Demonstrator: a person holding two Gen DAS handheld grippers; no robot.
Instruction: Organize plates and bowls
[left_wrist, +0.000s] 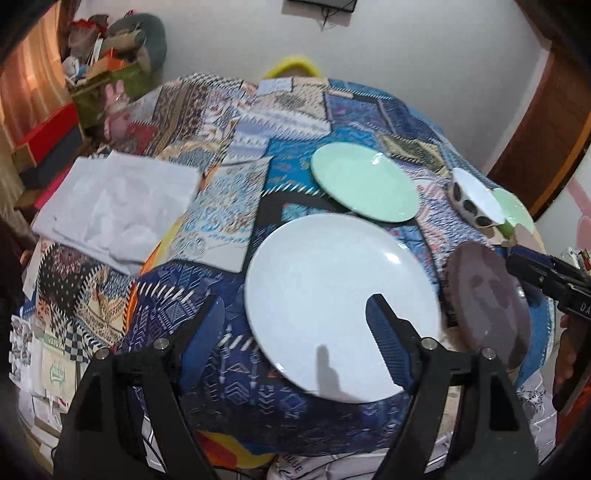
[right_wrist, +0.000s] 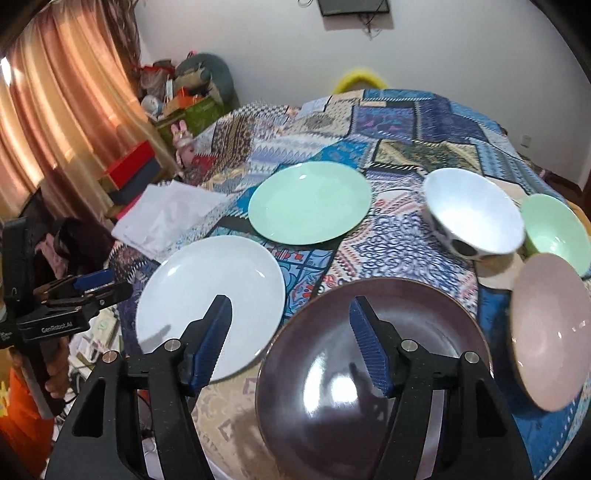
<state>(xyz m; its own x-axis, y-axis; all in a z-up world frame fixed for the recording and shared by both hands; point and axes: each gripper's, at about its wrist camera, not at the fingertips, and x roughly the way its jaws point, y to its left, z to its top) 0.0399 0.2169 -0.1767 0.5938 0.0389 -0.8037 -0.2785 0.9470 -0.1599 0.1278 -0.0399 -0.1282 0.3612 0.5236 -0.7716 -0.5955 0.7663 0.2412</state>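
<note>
A white plate (left_wrist: 332, 280) (right_wrist: 192, 291) lies near the table's front edge, with a dark purple plate (left_wrist: 484, 302) (right_wrist: 424, 321) to its right. Behind them sit a mint green plate (left_wrist: 365, 181) (right_wrist: 310, 203), a white bowl with dark spots (left_wrist: 474, 199) (right_wrist: 472, 218), a green bowl (left_wrist: 511, 208) (right_wrist: 554, 232) and a pink bowl (right_wrist: 546, 332). My left gripper (left_wrist: 295, 301) (right_wrist: 114, 284) is open over the white plate's left rim and holds nothing. My right gripper (right_wrist: 290, 302) (left_wrist: 524, 260) is open over the dark plate's left rim, also with nothing in it.
A patchwork cloth (right_wrist: 406, 122) covers the round table. White folded paper (left_wrist: 118, 199) (right_wrist: 170, 214) lies at the left. Boxes and bags (right_wrist: 177, 99) crowd the floor by the curtain (right_wrist: 62, 110) past the table's left side. A hand (right_wrist: 55, 373) holds the left gripper's handle.
</note>
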